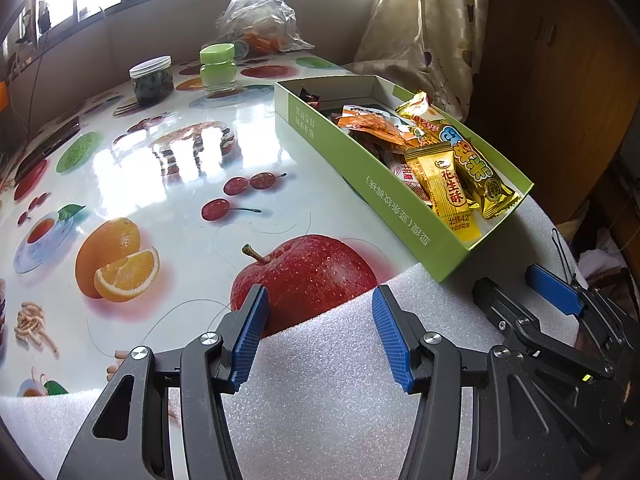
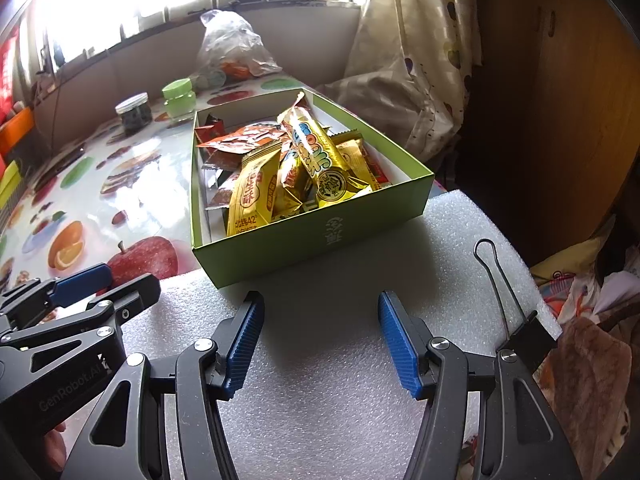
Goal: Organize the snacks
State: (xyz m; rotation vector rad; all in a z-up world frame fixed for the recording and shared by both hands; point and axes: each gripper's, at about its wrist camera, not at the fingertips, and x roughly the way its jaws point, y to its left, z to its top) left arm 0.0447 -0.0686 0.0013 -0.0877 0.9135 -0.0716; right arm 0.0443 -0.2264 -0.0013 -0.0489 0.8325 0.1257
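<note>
I have both grippers low over the foam pad, side by side: the left gripper and the right gripper each have jaws spread wide and hold nothing. The snacks are heaped in the green box, which sits partly on the foam and partly on the table, just ahead of my right gripper.

My worry is the heap. The long gold bar lies on top of the other packets, and the foil looks slick, so a shallow pinch could let it slide or drag neighbours over the low wall. The box looks light, and its near end rides up on the foam; a push against the wall may skid it over the glossy table. A binder clip stands at the pad's right edge, close to my right gripper, and could catch it.

The tablecloth is shiny with fruit prints and strong window glare. Further back stand 2 jars and a plastic bag; a curtain hangs on the right.
</note>
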